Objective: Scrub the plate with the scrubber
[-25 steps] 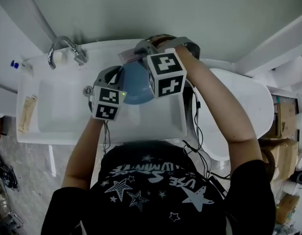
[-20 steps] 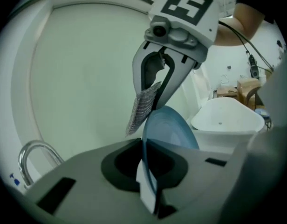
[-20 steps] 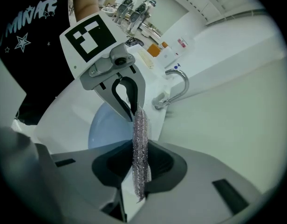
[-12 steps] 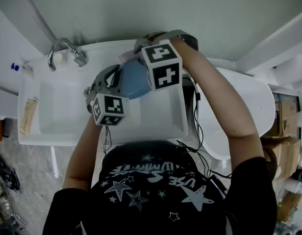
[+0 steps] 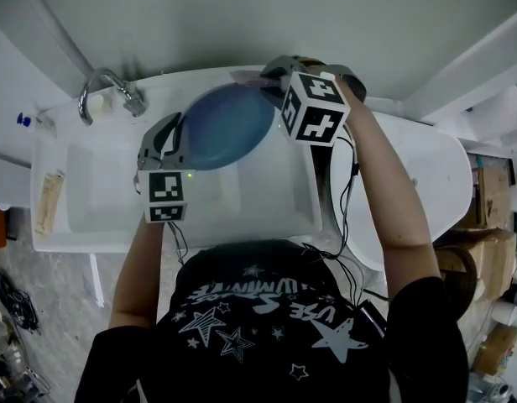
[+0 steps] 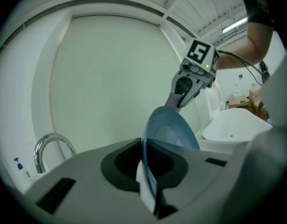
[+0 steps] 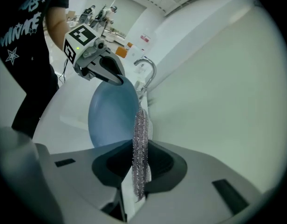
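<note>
A round blue plate is held up over the white sink, tilted. My left gripper is shut on its left rim; in the left gripper view the plate stands edge-on between the jaws of my left gripper. My right gripper is at the plate's far right rim, shut on a silvery mesh scrubber. The scrubber meets the plate's top edge. In the right gripper view the plate lies just left of the scrubber, with the left gripper on its upper rim.
A chrome faucet stands at the sink's back left, beside a small blue-capped bottle. A white tub sits in the sink under the plate. A white rounded fixture is to the right, cardboard boxes beyond it.
The plate has been raised and turned so more of its face shows. My left gripper shifted left. My right gripper slid from over the plate's middle to its right rim.
</note>
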### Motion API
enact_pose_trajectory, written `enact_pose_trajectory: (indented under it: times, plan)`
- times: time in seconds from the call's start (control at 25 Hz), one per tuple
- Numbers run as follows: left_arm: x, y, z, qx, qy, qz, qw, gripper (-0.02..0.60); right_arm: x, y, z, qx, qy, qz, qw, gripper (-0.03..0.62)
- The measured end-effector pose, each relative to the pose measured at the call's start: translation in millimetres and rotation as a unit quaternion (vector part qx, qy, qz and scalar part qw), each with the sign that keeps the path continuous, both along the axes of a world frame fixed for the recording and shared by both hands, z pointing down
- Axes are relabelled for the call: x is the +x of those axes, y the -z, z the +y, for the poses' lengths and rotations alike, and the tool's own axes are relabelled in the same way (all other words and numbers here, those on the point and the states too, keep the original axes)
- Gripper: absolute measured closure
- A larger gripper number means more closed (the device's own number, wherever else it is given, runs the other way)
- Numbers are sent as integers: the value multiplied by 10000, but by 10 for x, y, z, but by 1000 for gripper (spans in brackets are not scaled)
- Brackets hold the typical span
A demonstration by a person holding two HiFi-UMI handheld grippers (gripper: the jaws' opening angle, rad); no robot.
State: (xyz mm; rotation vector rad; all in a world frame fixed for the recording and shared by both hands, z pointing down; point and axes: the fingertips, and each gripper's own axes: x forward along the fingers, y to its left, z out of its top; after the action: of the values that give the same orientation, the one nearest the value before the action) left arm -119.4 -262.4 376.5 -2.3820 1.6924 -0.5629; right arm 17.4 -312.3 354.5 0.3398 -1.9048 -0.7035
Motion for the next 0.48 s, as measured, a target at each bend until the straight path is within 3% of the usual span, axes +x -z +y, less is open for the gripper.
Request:
enact_pose_trajectory:
  times: [0.24,0.48]
  plan:
    - [-90,95,73,153,-147,695,9974,554,226,-95,21,-377,-463,-516,9969,513]
    - [-322,92,28,-1,185,1615,9867,555,376,-128,31,-630,-804,-978,9899,513]
